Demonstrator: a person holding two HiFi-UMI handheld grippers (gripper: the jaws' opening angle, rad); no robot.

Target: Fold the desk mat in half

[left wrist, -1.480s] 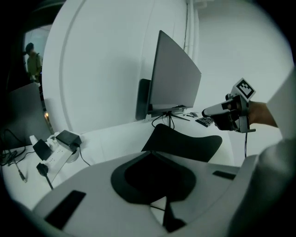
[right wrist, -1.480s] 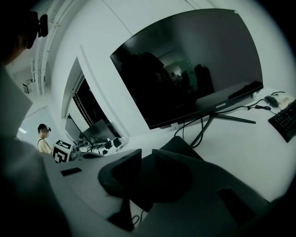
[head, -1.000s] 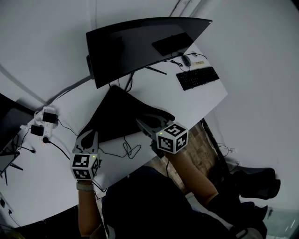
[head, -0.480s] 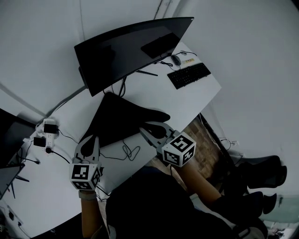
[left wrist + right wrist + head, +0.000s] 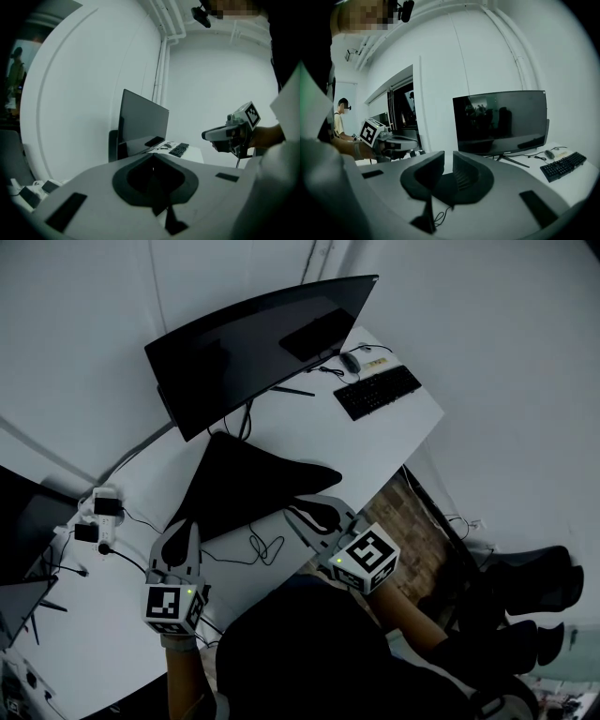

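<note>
The black desk mat [image 5: 246, 482] lies on the white desk [image 5: 394, 442] in front of the monitor, its near edge raised off the surface. My left gripper [image 5: 182, 529] is shut on the mat's near left corner. My right gripper [image 5: 304, 513] is shut on the near right corner. In the left gripper view the jaws [image 5: 152, 159] meet on a thin dark fold of mat [image 5: 158, 199] hanging below them. In the right gripper view a narrow gap shows between the jaws [image 5: 447, 163], with the mat [image 5: 440, 187] pinched in it.
A wide dark monitor [image 5: 253, 343] stands behind the mat. A keyboard [image 5: 377, 392] and a mouse [image 5: 350, 362] sit at the far right of the desk. A loose cable [image 5: 262, 545] curls near the front edge. A power strip [image 5: 98, 517] with plugs lies at the left.
Both grippers have risen and drawn back toward me with the mat's near corners in them, so the near edge has lifted higher off the desk.
</note>
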